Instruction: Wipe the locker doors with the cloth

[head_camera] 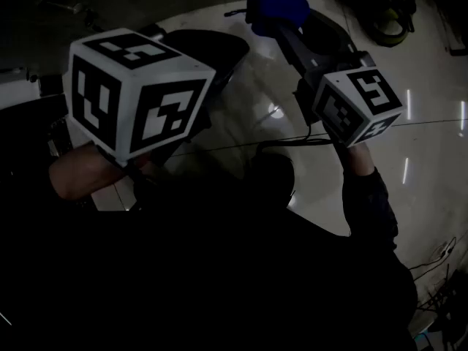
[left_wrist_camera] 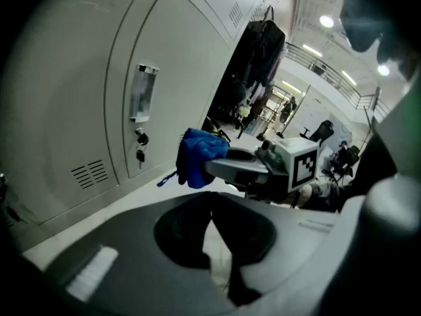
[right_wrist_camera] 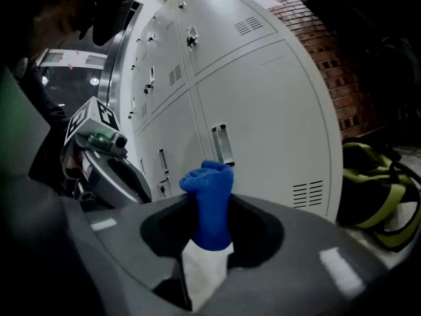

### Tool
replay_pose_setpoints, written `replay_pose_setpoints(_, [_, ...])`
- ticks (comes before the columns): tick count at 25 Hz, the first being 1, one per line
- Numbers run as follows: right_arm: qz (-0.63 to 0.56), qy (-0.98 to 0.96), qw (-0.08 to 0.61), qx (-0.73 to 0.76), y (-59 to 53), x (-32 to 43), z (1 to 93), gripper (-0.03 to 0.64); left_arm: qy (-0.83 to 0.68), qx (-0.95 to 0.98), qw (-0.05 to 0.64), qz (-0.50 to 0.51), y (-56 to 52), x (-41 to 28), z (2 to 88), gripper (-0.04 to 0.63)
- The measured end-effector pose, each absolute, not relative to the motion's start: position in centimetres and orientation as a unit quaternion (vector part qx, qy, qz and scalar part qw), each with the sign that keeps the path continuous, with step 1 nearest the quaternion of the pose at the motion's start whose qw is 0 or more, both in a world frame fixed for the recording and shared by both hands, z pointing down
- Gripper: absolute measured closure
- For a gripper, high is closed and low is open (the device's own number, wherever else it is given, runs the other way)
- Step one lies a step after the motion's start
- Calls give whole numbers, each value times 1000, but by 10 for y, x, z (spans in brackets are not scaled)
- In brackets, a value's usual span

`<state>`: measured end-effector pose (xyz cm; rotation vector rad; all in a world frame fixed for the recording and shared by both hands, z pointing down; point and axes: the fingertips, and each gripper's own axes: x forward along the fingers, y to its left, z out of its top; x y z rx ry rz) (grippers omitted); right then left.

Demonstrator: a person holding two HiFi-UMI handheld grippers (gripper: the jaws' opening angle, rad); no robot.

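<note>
Bunched blue fluffy cloth [right_wrist_camera: 210,199] sits pinched in the raised right hand-held gripper [right_wrist_camera: 210,236] near grey locker doors [right_wrist_camera: 270,104]; the left hand-held gripper [left_wrist_camera: 212,209] is closed, empty.

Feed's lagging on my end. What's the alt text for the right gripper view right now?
The right gripper has its jaws shut on a bunched blue cloth that sticks up toward pale locker doors with handles and vents. The left gripper shows at the left, a yellow-green bag at the right.

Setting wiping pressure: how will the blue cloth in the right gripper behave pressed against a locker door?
The bunched blue cloth looks soft, so it would probably flatten against the grey locker door. It seems light: its free end stands unsupported above the right gripper.
</note>
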<state>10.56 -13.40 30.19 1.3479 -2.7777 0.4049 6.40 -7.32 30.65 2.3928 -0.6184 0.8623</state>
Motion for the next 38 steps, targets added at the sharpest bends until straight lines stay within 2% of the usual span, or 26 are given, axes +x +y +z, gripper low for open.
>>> replay_pose_setpoints(13, [59,-903,67,421,-128,108,296,495,-216,884,286,299,-47,66,309,615])
replay_pose_setpoints(21, [5,-904,76,420,-164,81,194,495,-222,898,312,216,-86,59,262,615])
replay_pose_setpoints(27, [-42,-906,104,409,-182,56,166,495,-215,907,327,153,-100,66,237,615])
replay_pose_setpoints(34, [-67,-929,65,358,-186,-7,163,495,-246,905,312,155,-126,36,252,616])
replay_pose_setpoints(38, [-61,-933,61,349,-190,-13,164,495,-245,904,310,164,-123,33,257,617])
